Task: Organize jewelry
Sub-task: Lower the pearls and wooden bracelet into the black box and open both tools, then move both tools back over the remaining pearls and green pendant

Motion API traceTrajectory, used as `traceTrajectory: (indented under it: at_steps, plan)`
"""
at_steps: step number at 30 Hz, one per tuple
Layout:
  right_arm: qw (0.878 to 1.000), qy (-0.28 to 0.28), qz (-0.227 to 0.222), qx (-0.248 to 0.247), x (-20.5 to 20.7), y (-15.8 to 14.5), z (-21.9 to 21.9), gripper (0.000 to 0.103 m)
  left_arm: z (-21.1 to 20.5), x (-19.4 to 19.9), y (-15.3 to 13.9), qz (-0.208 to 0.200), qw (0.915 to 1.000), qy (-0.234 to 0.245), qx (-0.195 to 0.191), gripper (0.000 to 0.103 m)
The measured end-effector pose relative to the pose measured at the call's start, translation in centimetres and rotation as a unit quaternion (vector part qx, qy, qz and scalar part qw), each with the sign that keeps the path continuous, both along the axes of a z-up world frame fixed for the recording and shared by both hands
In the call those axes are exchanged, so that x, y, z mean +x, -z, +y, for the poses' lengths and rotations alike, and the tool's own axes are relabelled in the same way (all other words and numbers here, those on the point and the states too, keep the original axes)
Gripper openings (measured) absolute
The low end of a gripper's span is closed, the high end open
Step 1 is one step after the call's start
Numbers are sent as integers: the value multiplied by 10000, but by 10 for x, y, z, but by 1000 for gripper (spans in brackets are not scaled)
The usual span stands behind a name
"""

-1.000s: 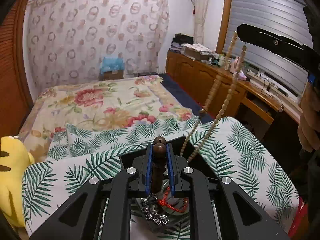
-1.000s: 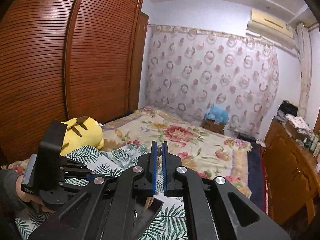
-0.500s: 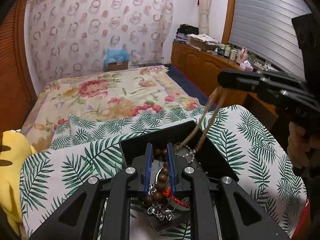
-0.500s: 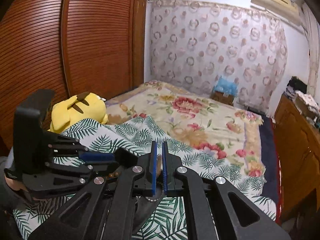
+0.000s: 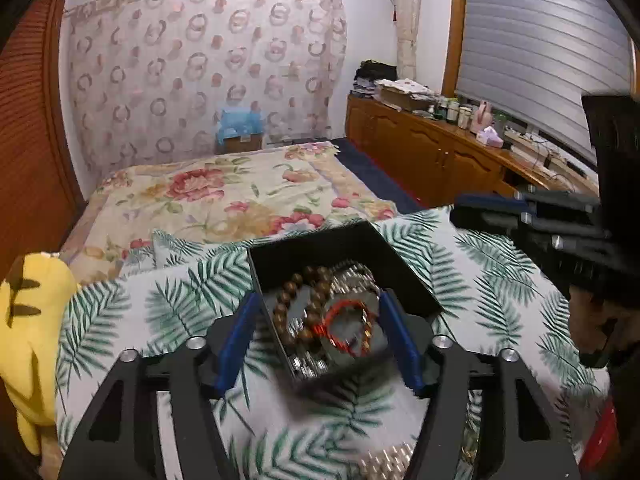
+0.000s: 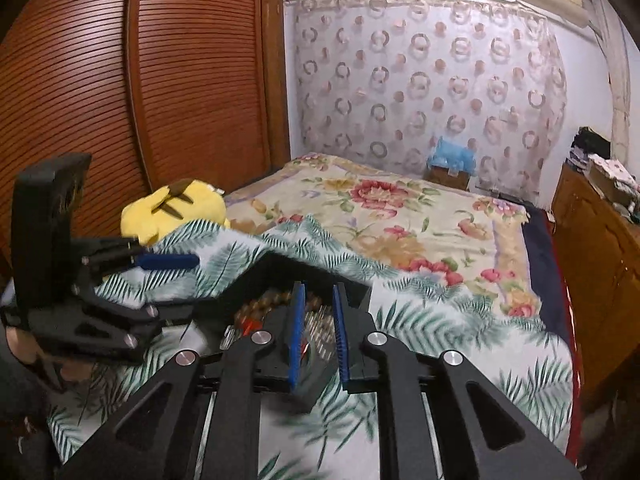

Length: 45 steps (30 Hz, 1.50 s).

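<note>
A black jewelry box (image 5: 320, 250) sits on the palm-leaf cloth (image 5: 488, 280). Inside lie a brown wooden bead bracelet (image 5: 288, 304), a red cord bracelet (image 5: 344, 330) and silver chain pieces (image 5: 360, 276). My left gripper (image 5: 318, 336) is open wide and empty, its blue pads either side of the box. My right gripper (image 6: 319, 332) is open by a narrow gap and empty, just over the box (image 6: 280, 270); it also shows at the right of the left wrist view (image 5: 520, 216). The left gripper shows in the right wrist view (image 6: 168, 261).
A silver metal band (image 5: 386, 462) lies on the cloth in front of the box. A yellow plush toy (image 5: 28, 336) sits at the left edge of the bed. A floral bedspread (image 5: 224, 196) lies beyond, wooden cabinets (image 5: 432, 156) at right, a wardrobe (image 6: 140, 92) at left.
Both grippers have opened. The left let go of the brown bead bracelet, the right let go of the long pale bead strand. The jewelry now lies in the box.
</note>
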State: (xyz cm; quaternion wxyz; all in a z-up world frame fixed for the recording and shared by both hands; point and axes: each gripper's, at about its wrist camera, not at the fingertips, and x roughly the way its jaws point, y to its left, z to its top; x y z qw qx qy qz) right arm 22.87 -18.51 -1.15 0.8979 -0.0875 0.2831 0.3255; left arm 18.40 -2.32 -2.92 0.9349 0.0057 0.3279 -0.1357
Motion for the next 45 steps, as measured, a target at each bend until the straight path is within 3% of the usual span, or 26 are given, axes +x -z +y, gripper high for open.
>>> traceTrajectory:
  at_steps: [3,9,17,21,26,29,39,41,45]
  plan:
    - [9999,40,68,-75,-25,14,-6,16,1,-17,6,65,10000,0,2,68]
    - [9990,158,384,-169,-67,47,-18,16,5,-50,25,227,9997,89,18,69]
    - [9941,374,1019,61,-112,86,-36,16,1,-90,51,485,9985,240,-4,69]
    - [9938,489,983,-175,-132,97,-39,16,-7,-101,62,655,9972,346,107,68]
    - [9938,459,935,-396,-148,108,-38,25,-20,-106,66,708,9960,490,256,56]
    - [9947,437,852,-373,-150,106,-38,25,-29,-104,68,768,9948,565,354,41]
    - [9950,408,880,-217,-148,107,-40,25,-45,-87,82,932,9909,471,849,37]
    - [9952,399,869,-220,-148,107,-40,25,-44,-88,82,855,9909,435,948,25]
    - [9952,401,864,-229,-148,107,-40,25,-36,-95,77,729,9934,387,802,13]
